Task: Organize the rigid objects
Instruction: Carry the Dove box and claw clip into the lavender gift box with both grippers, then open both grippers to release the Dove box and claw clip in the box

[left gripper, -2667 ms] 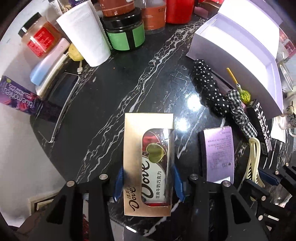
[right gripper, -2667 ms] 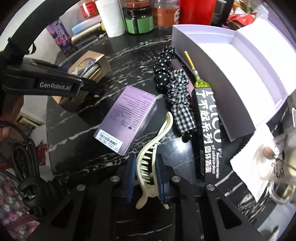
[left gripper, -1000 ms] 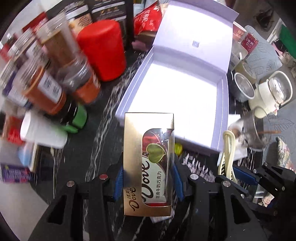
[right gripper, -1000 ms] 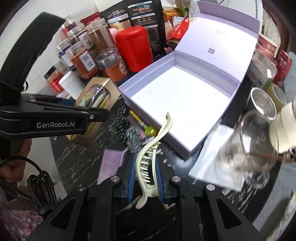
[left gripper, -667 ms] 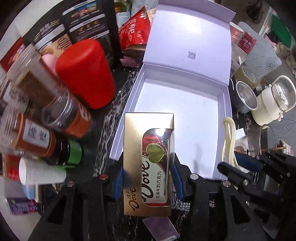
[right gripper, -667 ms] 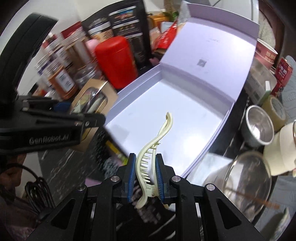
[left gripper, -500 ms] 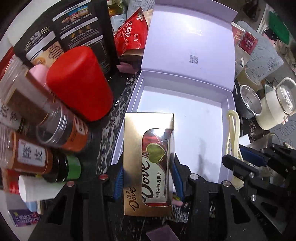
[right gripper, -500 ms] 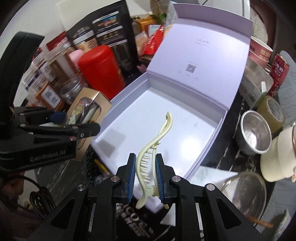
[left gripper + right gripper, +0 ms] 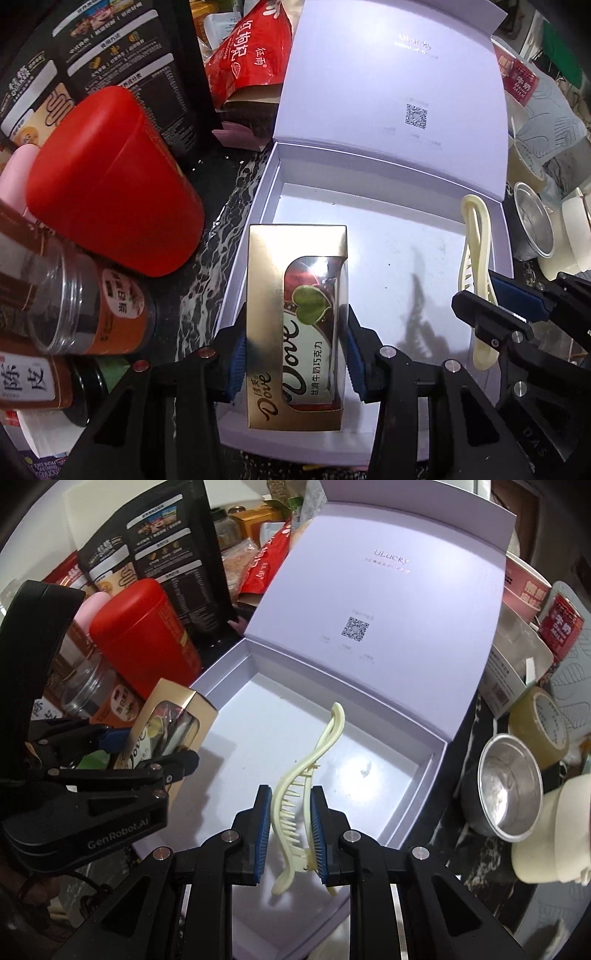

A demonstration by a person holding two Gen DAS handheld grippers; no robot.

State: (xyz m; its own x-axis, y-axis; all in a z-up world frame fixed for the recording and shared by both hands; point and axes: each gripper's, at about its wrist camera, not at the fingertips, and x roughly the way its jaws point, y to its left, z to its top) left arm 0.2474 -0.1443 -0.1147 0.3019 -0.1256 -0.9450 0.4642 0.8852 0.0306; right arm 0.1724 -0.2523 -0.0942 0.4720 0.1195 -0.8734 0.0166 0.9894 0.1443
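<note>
My left gripper (image 9: 295, 354) is shut on a gold Dove chocolate box (image 9: 297, 325), held above the near left part of an open lavender gift box (image 9: 369, 236). Its blue pads press the carton's two long sides. My right gripper (image 9: 291, 834) is shut on a cream hair claw clip (image 9: 306, 775), which hangs over the same gift box (image 9: 332, 738). In the right wrist view the left gripper (image 9: 147, 753) with the chocolate box (image 9: 166, 723) shows at the left. In the left wrist view the right gripper (image 9: 491, 295) and the clip (image 9: 476, 258) show at the right.
A red canister (image 9: 107, 184), spice jars (image 9: 85, 306) and dark snack bags (image 9: 92, 55) crowd the gift box's left side. The raised lid (image 9: 388, 590) stands at the back. A steel cup (image 9: 509, 790), tape roll (image 9: 543, 723) and cream pot (image 9: 554, 838) sit to the right.
Both grippers have carried their loads from the dark marble tabletop to above the gift box and sunk a little toward it. Neither grip has changed.
</note>
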